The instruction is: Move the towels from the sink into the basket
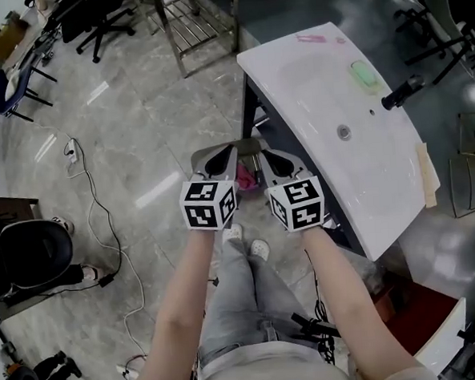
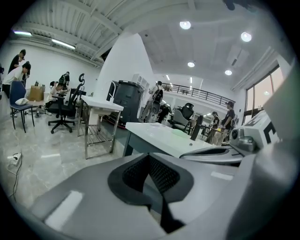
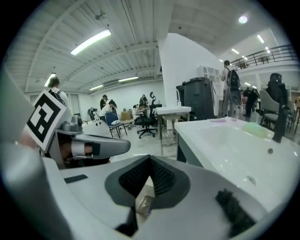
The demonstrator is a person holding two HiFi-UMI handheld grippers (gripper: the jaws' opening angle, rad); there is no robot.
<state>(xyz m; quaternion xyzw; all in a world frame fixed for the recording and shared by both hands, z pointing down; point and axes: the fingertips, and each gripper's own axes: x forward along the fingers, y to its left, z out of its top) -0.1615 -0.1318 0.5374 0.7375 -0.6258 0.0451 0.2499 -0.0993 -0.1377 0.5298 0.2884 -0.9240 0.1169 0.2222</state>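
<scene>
In the head view the white sink (image 1: 322, 132) lies to the right, and I see no towel in its basin. My left gripper (image 1: 229, 152) and right gripper (image 1: 261, 155) are held side by side in the air just left of the sink. Between them, lower down, a bit of pink cloth (image 1: 248, 181) shows; what it lies in is hidden. In the left gripper view my left gripper (image 2: 149, 157) has its jaws together with nothing in them. In the right gripper view my right gripper (image 3: 149, 160) is likewise shut and empty, with the sink (image 3: 225, 140) to its right.
A green soap bar (image 1: 363, 73), a black faucet (image 1: 402, 93) and a pink item (image 1: 310, 38) sit on the sink. A metal-frame table (image 1: 195, 27) and office chairs (image 1: 102, 17) stand beyond. A cable (image 1: 102, 213) runs over the floor. People work in the background.
</scene>
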